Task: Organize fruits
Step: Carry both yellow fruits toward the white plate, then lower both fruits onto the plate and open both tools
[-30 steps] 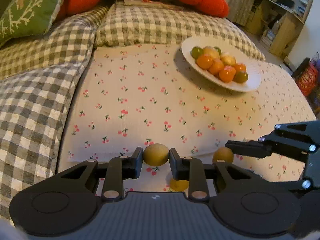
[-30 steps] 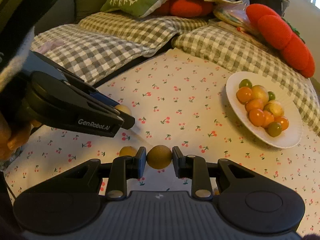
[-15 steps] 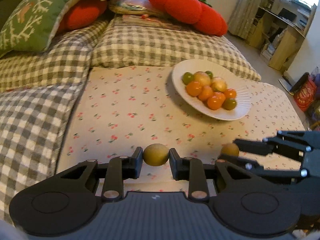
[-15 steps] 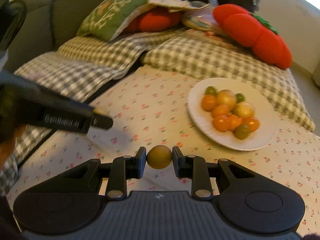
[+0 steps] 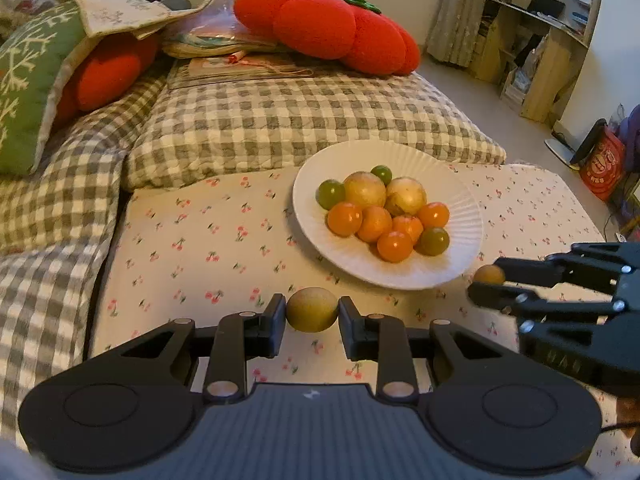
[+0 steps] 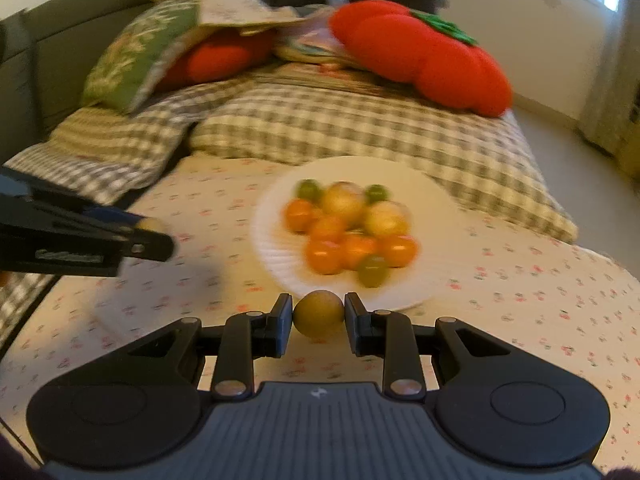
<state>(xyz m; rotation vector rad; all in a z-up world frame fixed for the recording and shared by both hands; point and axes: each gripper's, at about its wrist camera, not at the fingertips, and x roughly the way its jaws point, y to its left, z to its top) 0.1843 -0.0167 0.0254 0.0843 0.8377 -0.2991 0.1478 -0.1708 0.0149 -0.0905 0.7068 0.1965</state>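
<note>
The left gripper [image 5: 312,314] pinches a small yellow-green fruit [image 5: 312,309] w/ both fingers [image 5: 275,322], up off the bed. The right gripper [image 6: 319,320] pinches a 2nd round fruit [image 6: 319,319] the same way. Both fruits hang over the cherry-print sheet [image 5: 208,248], just at the near rim of the white plate [image 5: 460,208]. The plate sits mid-bed, near the checked pillow [image 5: 304,120], & holds orange, green & pale fruits [image 5: 374,222]. A red tomato cushion [image 5: 328,24] lies at the far edge. The right wrist view is blurry.
</note>
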